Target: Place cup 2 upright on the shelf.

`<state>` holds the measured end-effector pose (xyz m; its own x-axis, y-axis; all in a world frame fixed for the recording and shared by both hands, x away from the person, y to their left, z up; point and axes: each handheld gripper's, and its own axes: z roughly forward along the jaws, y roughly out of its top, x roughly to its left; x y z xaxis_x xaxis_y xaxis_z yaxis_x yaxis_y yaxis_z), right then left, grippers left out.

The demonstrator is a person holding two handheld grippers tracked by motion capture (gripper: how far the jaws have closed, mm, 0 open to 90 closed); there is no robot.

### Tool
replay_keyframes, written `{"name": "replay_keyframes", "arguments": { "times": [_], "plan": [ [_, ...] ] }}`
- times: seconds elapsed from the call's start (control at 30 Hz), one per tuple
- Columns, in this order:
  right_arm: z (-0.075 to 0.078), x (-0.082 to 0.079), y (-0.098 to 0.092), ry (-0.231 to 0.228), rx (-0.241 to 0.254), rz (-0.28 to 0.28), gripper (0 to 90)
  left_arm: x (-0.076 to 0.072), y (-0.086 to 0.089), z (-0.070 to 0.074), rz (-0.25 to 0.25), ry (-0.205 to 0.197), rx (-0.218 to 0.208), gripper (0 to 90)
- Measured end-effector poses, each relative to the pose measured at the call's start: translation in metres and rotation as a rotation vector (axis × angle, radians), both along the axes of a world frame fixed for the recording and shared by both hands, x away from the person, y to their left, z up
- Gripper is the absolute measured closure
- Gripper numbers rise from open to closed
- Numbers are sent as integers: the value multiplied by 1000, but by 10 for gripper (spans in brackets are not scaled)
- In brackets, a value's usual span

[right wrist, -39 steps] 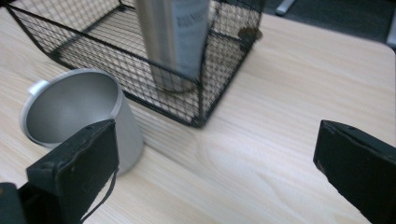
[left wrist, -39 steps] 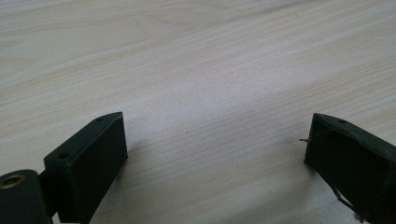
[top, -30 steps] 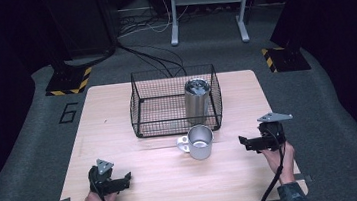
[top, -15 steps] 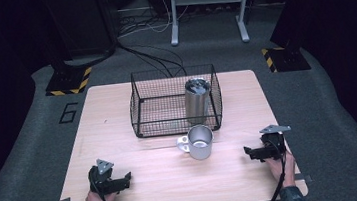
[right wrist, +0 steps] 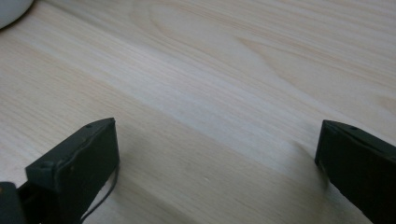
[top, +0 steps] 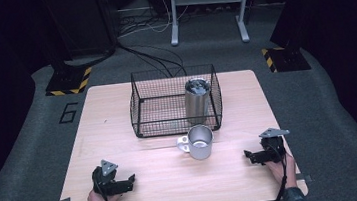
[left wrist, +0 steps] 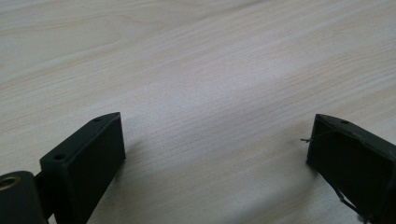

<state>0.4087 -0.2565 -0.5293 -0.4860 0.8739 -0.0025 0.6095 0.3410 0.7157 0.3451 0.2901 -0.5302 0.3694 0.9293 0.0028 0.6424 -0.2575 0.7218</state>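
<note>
Steel handled mug (top: 201, 142) waits on the wooden counter (top: 119, 132); left gripper (top: 129, 179) and right gripper (top: 248, 154), jaws wide and empty, should approach level and squarely

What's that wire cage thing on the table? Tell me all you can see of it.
The wire basket is a black, open-topped rectangular box of fine metal mesh with a thicker rim. It stands upright on the far half of the wooden table, near the middle. Inside, at its right end, a tall steel tumbler stands upright, rising above the rim. A steel mug sits on the table just outside its near wall; whether they touch is unclear. Both grippers are well away from it.
</note>
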Motion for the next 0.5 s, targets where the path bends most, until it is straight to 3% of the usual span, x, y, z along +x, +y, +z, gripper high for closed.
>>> {"name": "replay_keyframes", "arguments": {
  "times": [0.1, 0.2, 0.37, 0.5],
  "plan": [
    [0, -3, 1, 2, 5, -11, 0, 0, -3, 6, -43, 24, -43, 47],
    [0, -9, 5, 3, 5, -78, 0, -3, -8, 15, -64, 0, -65, 36],
    [-1, -7, 0, -4, 2, -21, 0, -3, -21, 31, -99, -32, -98, 22],
    [0, -7, -1, 2, -2, -14, 0, 0, -36, 44, -168, -57, -120, 2]
  ]
}}
